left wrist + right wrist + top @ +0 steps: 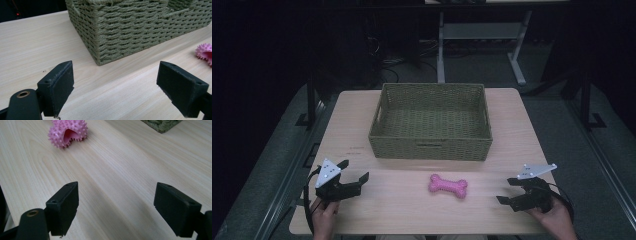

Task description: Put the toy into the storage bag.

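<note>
A light wooden table (512,130) carries a green woven basket (430,146), with a pink spiky bone toy (448,186) lying near it.

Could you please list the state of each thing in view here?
Basket: upright, empty, on the table.
Bone toy: lying flat on the table in front of the basket, untouched.
Left tool: open, holding nothing, near the table's left front edge.
Right tool: open, holding nothing, right of the bone toy.

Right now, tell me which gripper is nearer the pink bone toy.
Right, narrowly. The right gripper sits just right of the pink bone toy; the left gripper sits farther off to its left.
</note>
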A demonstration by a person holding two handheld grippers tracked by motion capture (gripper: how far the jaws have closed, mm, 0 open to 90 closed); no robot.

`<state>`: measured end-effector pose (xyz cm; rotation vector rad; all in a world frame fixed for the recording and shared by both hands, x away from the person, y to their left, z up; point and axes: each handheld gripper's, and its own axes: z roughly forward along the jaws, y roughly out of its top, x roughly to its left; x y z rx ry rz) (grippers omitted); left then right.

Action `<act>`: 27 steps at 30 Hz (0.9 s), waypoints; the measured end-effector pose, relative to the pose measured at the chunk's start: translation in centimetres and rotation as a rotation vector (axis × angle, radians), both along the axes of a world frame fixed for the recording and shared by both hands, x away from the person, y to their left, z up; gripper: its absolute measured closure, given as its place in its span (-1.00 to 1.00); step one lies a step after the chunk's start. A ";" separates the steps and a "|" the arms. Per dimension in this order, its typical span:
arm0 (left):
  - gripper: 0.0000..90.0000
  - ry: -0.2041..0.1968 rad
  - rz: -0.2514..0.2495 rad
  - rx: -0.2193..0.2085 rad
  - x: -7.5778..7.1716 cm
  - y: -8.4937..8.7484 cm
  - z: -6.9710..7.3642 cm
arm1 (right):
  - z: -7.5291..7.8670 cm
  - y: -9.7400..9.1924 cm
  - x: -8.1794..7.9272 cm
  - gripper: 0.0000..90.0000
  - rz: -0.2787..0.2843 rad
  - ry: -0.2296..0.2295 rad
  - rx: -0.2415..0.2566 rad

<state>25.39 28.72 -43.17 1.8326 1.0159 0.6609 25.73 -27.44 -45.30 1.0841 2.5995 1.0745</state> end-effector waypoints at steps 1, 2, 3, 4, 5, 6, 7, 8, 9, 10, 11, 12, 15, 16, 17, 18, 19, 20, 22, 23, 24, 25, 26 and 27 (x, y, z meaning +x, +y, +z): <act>-0.69 0.004 0.004 0.002 0.0 0.0 0.0 | 0.1 0.1 0.1 -0.56 0.006 0.002 0.000; -0.69 0.002 0.004 0.001 0.0 0.0 0.0 | 0.1 0.2 0.2 -0.56 0.011 0.005 -0.003; -0.69 0.002 0.004 0.001 0.0 0.0 0.0 | 0.2 0.4 0.3 -0.56 0.016 0.007 -0.008; -0.69 -0.005 -0.001 -0.001 -0.1 0.1 0.0 | 0.3 0.6 0.4 -0.56 0.020 0.008 -0.015; -0.69 -0.005 -0.001 -0.001 -0.1 0.1 0.0 | 0.3 0.6 0.4 -0.56 0.020 0.008 -0.015; -0.69 -0.008 -0.002 -0.003 -0.1 0.2 0.0 | 0.4 1.1 0.6 -0.56 0.040 0.012 -0.030; -0.69 -0.008 -0.002 -0.003 -0.1 0.2 0.0 | 0.4 1.1 0.6 -0.56 0.040 0.012 -0.030; -0.69 -0.004 -0.001 -0.004 -0.1 0.3 0.0 | 0.5 1.4 0.7 -0.56 0.048 0.015 -0.041; -0.69 -0.004 0.001 -0.004 -0.1 0.3 0.0 | 0.6 1.6 0.8 -0.56 0.053 0.020 -0.044; -0.69 -0.005 0.000 -0.004 -0.1 0.3 0.0 | 0.7 1.8 0.9 -0.56 0.065 0.025 -0.050; -0.69 -0.004 -0.004 -0.003 -0.1 0.4 0.0 | 0.9 2.2 1.1 -0.58 0.078 0.029 -0.057; -0.69 -0.004 -0.004 -0.003 -0.1 0.4 0.0 | 0.9 2.5 1.2 -0.59 0.083 0.034 -0.055; -0.69 -0.013 -0.008 -0.002 -0.3 0.4 0.1 | 1.3 3.2 1.5 -0.61 0.119 0.039 -0.071; -0.69 -0.013 -0.007 -0.003 -0.3 0.4 0.1 | 1.4 3.4 1.6 -0.61 0.127 0.040 -0.073; -0.69 -0.013 -0.007 -0.003 -0.3 0.4 0.1 | 1.4 3.4 1.6 -0.61 0.127 0.040 -0.073; -0.69 -0.010 -0.005 -0.005 -0.2 0.4 0.1 | 1.6 3.7 1.9 -0.60 0.140 0.051 -0.077; -0.69 -0.009 -0.003 -0.005 -0.2 0.4 0.1 | 1.6 3.7 1.9 -0.60 0.140 0.051 -0.077; -0.69 -0.008 -0.002 -0.004 -0.1 0.5 0.1 | 1.9 4.0 2.0 -0.61 0.147 0.056 -0.080; -0.69 -0.006 -0.001 -0.006 -0.1 0.5 0.0 | 2.0 4.0 2.2 -0.61 0.153 0.055 -0.079; -0.69 -0.006 0.000 -0.006 -0.1 0.5 0.0 | 2.2 4.2 2.4 -0.61 0.160 0.056 -0.081; -0.69 -0.006 -0.002 -0.006 -0.1 0.5 0.0 | 2.3 4.3 2.4 -0.61 0.162 0.063 -0.083; -0.69 -0.009 -0.006 -0.004 -0.2 0.5 0.0 | 2.6 4.7 2.6 -0.61 0.186 0.055 -0.107; -0.69 -0.008 -0.005 -0.003 -0.2 0.4 0.0 | 2.7 4.9 2.7 -0.61 0.192 0.057 -0.107; -0.69 -0.008 -0.005 -0.003 -0.2 0.4 0.0 | 2.7 4.9 2.7 -0.61 0.192 0.057 -0.107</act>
